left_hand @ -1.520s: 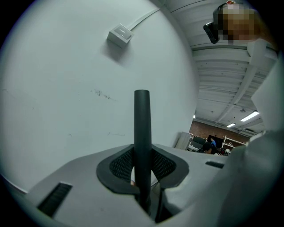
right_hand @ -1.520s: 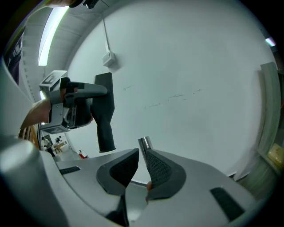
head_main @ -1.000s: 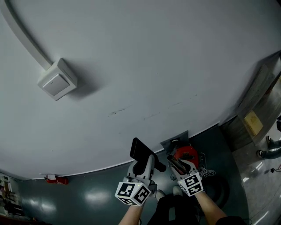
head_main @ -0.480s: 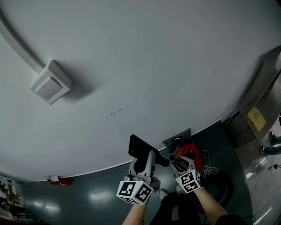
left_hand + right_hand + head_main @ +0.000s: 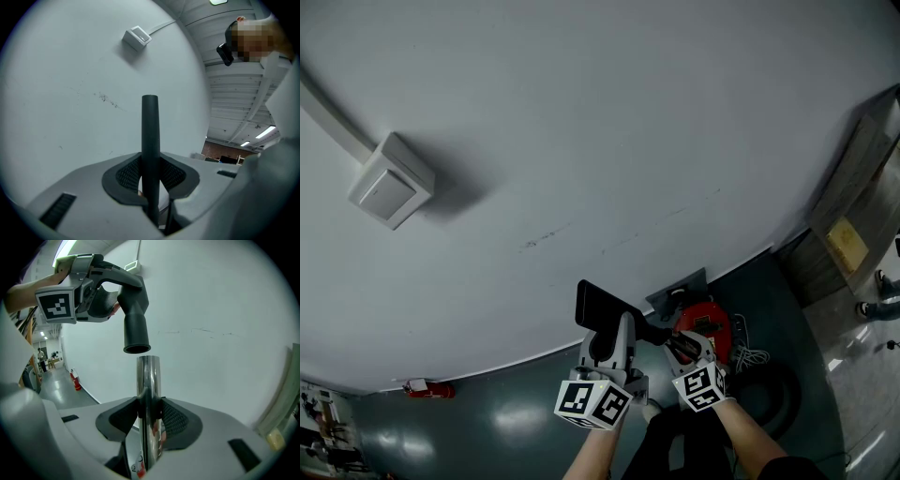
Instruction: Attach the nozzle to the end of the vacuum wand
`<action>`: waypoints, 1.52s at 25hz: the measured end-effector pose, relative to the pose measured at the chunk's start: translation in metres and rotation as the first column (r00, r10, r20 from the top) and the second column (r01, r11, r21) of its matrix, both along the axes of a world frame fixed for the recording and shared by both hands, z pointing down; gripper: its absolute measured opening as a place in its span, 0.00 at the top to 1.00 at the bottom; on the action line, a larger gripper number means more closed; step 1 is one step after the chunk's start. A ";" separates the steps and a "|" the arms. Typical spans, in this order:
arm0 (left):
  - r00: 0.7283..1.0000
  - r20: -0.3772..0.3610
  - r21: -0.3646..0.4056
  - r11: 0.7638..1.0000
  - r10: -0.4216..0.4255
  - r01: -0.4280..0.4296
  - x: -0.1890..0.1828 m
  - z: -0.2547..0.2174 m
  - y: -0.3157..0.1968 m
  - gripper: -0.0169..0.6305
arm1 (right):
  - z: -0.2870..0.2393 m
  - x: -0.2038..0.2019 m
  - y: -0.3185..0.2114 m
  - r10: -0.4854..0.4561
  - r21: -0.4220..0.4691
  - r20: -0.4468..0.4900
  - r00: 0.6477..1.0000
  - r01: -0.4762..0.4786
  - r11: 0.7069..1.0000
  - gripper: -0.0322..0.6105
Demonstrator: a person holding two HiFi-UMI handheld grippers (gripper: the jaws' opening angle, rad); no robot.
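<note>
Just above the right claw (image 5: 149,416): nozzle (image 5: 134,319) poised over wand (image 5: 148,373).
With the left claw (image 5: 151,178) clamped on nozzle, right on wand, only joining remains.

The glossy floor (image 5: 487,422) bears a red vacuum canister (image 5: 714,321) and black hose (image 5: 789,401).

Two hand-held grippers (image 5: 151,176) (image 5: 149,409), one nozzle (image 5: 133,310), one wand (image 5: 148,376), possibly one extinguisher (image 5: 417,387).

i'm in a workshop hall: glossy painted floor (image 5: 506,422), red fire extinguisher (image 5: 419,386) by the white wall (image 5: 609,122), conduit-fed box (image 5: 391,181), strip lights (image 5: 262,132) overhead.
</note>
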State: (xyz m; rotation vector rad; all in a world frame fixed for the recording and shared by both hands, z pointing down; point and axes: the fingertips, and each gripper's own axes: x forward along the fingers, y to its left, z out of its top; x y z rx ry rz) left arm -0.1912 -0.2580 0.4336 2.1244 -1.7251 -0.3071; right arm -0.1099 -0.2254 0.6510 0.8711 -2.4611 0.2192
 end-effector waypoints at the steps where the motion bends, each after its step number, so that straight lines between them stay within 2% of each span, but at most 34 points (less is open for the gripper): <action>1: 1.000 -0.003 0.002 1.000 0.001 -0.001 0.001 0.002 -0.001 0.84 | 0.000 0.000 0.000 -0.001 0.001 -0.001 1.000 0.001 1.000 0.70; 9: 0.999 0.001 0.049 0.998 0.042 -0.042 0.016 0.006 -0.004 0.84 | 0.000 -0.001 0.000 0.001 0.002 0.002 1.000 -0.001 1.000 0.70; 17: 0.995 0.079 0.057 0.996 0.058 -0.062 0.023 0.008 -0.002 0.84 | 0.001 -0.002 -0.003 0.007 0.003 0.007 1.000 -0.007 1.000 0.70; 21: 0.994 0.091 0.061 0.996 0.058 -0.064 0.025 0.008 -0.001 0.84 | 0.001 -0.001 -0.003 0.006 0.006 0.009 1.000 -0.006 1.000 0.70; 23: 0.996 0.068 0.048 0.997 0.060 -0.063 0.021 0.011 -0.005 0.85 | 0.001 -0.001 -0.003 0.010 0.013 0.010 1.000 -0.010 1.000 0.70; 30: 0.992 -0.109 -0.037 0.997 0.056 -0.060 -0.002 0.029 -0.022 0.85 | 0.001 0.001 -0.002 0.013 0.029 0.005 1.000 -0.013 1.000 0.70; 38: 0.992 -0.096 -0.046 0.995 0.087 -0.092 0.001 0.030 -0.027 0.85 | 0.002 -0.001 -0.002 0.008 0.032 -0.009 1.000 -0.008 0.999 0.70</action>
